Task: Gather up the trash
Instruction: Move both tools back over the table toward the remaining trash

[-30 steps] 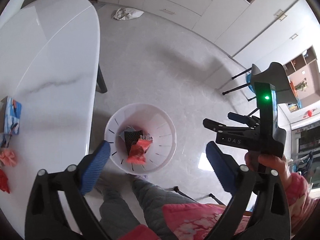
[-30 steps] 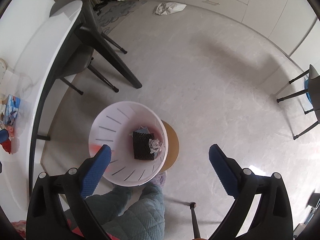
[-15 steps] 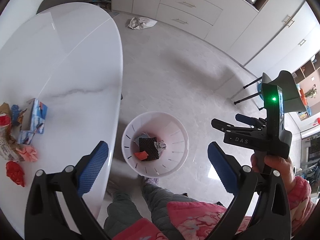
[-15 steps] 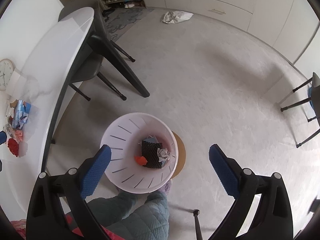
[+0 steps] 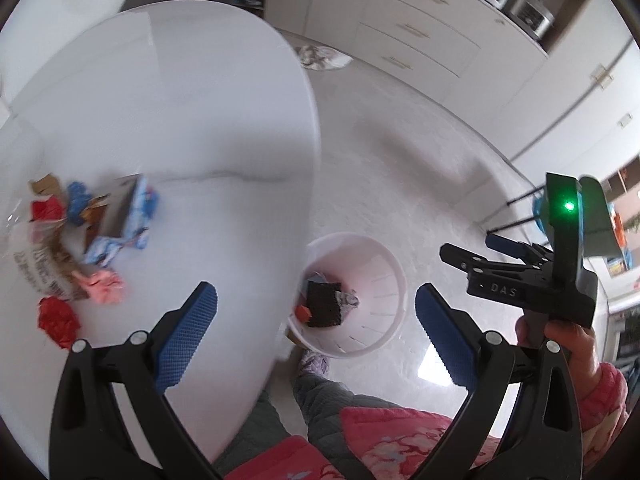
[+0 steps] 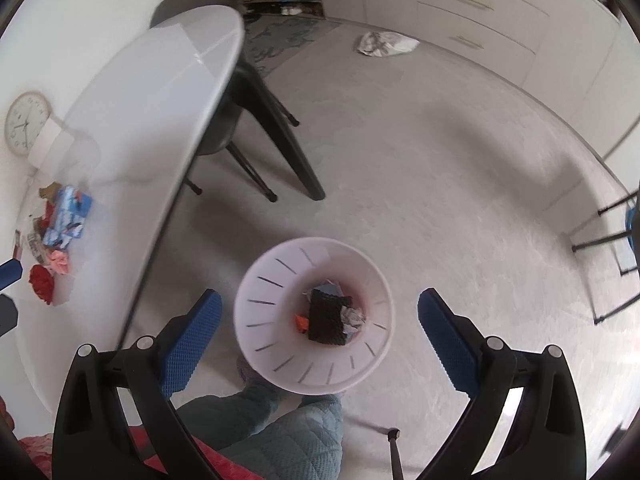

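Table edge (image 5: 308, 184) overhangs the bin (image 5: 394, 276) (rim partly covered).

My jaws stood wide and empty above the white bin (image 6: 276, 344); inside lay a black block (image 6: 326, 318) and, seemingly, crumpled paper (image 6: 354, 316).

A home dining room: white oval table (image 5: 180, 128), drawer cabinets (image 5: 424, 36), wall clock (image 6: 25, 123).
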`<state>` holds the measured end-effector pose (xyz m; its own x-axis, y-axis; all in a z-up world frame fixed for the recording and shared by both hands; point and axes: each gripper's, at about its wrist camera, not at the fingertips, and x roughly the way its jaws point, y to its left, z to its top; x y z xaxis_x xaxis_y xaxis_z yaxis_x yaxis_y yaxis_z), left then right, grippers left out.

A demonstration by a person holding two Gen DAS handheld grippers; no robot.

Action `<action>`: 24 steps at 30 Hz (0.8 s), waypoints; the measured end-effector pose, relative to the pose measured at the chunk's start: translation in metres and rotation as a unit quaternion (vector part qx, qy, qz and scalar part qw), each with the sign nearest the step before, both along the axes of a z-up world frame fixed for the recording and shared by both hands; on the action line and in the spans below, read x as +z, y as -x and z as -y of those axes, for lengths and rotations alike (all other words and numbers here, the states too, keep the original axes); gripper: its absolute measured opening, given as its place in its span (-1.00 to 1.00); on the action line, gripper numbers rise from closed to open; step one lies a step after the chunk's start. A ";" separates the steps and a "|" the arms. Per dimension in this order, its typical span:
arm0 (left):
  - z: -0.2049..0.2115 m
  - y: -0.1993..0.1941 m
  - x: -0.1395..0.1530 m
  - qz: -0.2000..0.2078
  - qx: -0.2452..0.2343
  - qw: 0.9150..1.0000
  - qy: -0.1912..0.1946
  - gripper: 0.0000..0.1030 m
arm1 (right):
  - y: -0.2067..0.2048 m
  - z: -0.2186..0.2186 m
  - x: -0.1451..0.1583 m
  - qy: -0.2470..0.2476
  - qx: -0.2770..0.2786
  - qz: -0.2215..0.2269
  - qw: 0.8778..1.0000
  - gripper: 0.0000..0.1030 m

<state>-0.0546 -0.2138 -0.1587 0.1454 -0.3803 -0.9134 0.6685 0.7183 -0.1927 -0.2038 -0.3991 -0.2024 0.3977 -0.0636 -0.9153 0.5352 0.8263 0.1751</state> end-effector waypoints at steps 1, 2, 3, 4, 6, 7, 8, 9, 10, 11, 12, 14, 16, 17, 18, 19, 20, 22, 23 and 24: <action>-0.007 -0.004 0.001 0.003 0.009 1.000 0.001 0.85 | -0.006 -0.007 0.004 0.002 0.008 0.004 1.000 0.90; -0.013 -0.006 0.002 0.004 0.017 1.000 0.001 0.85 | -0.012 -0.013 0.009 0.004 0.014 0.009 1.000 0.90; -0.021 -0.010 0.004 0.007 0.028 1.000 0.001 0.85 | -0.018 -0.021 0.014 0.006 0.022 0.015 1.000 0.90; -0.030 -0.014 0.006 0.009 0.038 0.999 0.002 0.85 | -0.023 -0.026 0.018 0.007 0.027 0.020 0.999 0.90; -0.046 -0.021 0.007 0.014 0.057 0.998 0.001 0.85 | -0.038 -0.041 0.028 0.008 0.045 0.031 0.998 0.90; -0.059 -0.027 0.008 0.021 0.071 0.997 -0.002 0.85 | -0.043 -0.047 0.031 0.008 0.053 0.035 0.998 0.90; -0.065 -0.030 0.008 0.025 0.077 0.997 -0.004 0.85 | -0.050 -0.056 0.035 0.009 0.063 0.040 0.997 0.90; -0.078 -0.036 0.007 0.033 0.090 0.995 -0.008 0.85 | -0.055 -0.062 0.037 0.009 0.070 0.042 0.997 0.90; -0.088 -0.040 0.007 0.038 0.099 0.994 -0.012 0.85 | -0.063 -0.074 0.041 0.008 0.081 0.047 0.996 0.90; -0.098 -0.047 0.006 0.042 0.107 0.993 -0.015 0.85 | -0.070 -0.080 0.043 0.007 0.089 0.049 0.995 0.90; -0.107 -0.051 0.005 0.044 0.113 0.992 -0.018 0.85 | -0.075 -0.087 0.046 0.006 0.095 0.051 0.994 0.90; -0.130 -0.062 -0.001 0.046 0.134 0.990 -0.026 0.85 | -0.085 -0.104 0.048 0.002 0.110 0.054 0.992 0.90; -0.148 -0.074 -0.006 0.045 0.149 0.987 -0.032 0.85 | -0.094 -0.122 0.051 -0.001 0.125 0.055 0.991 0.90; -0.157 -0.078 -0.010 0.042 0.156 0.986 -0.035 0.85 | -0.100 -0.130 0.051 -0.002 0.132 0.055 0.990 0.90; -0.168 -0.085 -0.016 0.037 0.164 0.985 -0.040 0.85 | -0.101 -0.137 0.051 -0.002 0.137 0.054 0.989 0.90; -0.173 -0.088 -0.021 0.032 0.168 0.984 -0.043 0.85 | -0.106 -0.146 0.051 -0.003 0.144 0.052 0.988 0.90; -0.180 -0.093 -0.027 0.027 0.174 0.983 -0.046 0.85 | -0.110 -0.153 0.051 -0.003 0.150 0.051 0.987 0.90; -0.192 -0.101 -0.040 0.017 0.180 0.982 -0.051 0.85 | -0.118 -0.168 0.050 -0.004 0.158 0.048 0.986 0.90; -0.195 -0.105 -0.047 0.011 0.181 0.982 -0.053 0.85 | -0.119 -0.172 0.050 -0.004 0.160 0.046 0.986 0.90; -0.199 -0.109 -0.052 0.006 0.179 0.982 -0.054 0.85 | -0.121 -0.176 0.049 -0.004 0.162 0.045 0.986 0.90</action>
<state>0.0542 -0.0148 -0.2109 0.2634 -0.2038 -0.9429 0.3704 0.9239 -0.0962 -0.0823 -0.2229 -0.1535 0.4750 0.0877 -0.8756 0.2250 0.9499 0.2171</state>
